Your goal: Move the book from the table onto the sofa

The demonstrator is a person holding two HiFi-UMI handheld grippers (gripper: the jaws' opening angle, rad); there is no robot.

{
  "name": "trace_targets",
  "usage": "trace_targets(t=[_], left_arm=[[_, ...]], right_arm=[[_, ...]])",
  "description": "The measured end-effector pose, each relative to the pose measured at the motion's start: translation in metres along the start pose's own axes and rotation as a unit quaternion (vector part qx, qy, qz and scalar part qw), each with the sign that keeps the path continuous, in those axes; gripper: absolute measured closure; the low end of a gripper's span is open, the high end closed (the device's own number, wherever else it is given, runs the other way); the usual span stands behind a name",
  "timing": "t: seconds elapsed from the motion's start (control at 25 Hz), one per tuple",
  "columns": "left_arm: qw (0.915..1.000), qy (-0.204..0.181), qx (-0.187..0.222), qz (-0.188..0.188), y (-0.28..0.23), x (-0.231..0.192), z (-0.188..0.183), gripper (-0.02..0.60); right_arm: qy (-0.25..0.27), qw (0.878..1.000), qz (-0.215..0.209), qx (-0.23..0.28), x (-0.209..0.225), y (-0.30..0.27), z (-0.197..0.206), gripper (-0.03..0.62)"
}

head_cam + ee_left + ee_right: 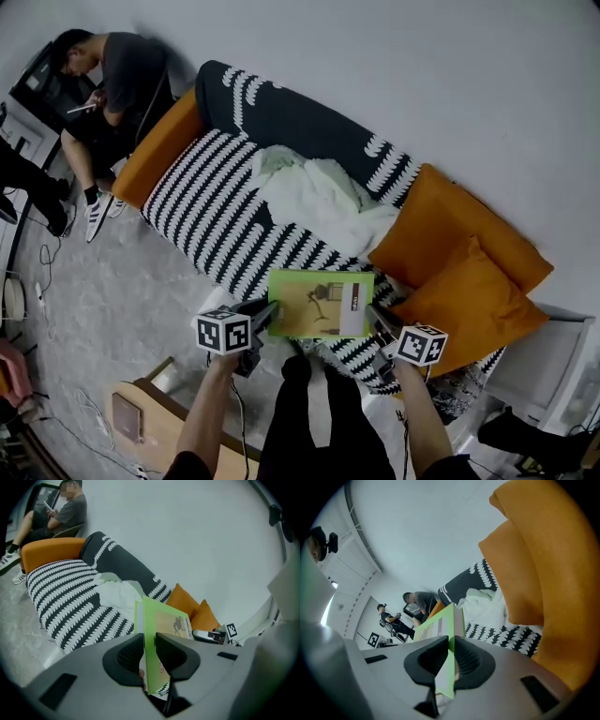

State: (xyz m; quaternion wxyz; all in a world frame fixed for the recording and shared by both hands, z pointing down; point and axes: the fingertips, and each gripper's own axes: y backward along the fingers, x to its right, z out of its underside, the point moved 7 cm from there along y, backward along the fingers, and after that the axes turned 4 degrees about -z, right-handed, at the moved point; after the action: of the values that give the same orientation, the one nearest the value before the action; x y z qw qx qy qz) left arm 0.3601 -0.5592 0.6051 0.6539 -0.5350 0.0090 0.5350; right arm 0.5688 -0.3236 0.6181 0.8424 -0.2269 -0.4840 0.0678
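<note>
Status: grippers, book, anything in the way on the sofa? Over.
Both shut on green book: left gripper, right gripper, opposite edges. Held over sofa, not down. Close by: white blanket, orange cushions.

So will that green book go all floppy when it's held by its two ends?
Probably not: the book spans flat between the left gripper and right gripper, each shut on one edge, with no sag. It looks thin, so likely light. Its cover looks smooth, so it might slip if a pinch loosens.
</note>
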Motion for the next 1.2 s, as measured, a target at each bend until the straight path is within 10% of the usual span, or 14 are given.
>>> trace_targets(t=[0.68, 1.2], left_arm=[[0.9988, 0.027, -0.041, 0.003, -0.142, -0.111, 0.014, 0.491], [0.9972, 0.022, -0.047, -0.054, -0.156, -0.136, 0.017, 0.489]], right_arm=[[-0.049, 0.997, 0.051, -0.012, 0.134, -0.105, 0.025, 0.536], [-0.035, 0.993, 0.105, -0.031, 0.152, -0.118, 0.028, 0.534]])
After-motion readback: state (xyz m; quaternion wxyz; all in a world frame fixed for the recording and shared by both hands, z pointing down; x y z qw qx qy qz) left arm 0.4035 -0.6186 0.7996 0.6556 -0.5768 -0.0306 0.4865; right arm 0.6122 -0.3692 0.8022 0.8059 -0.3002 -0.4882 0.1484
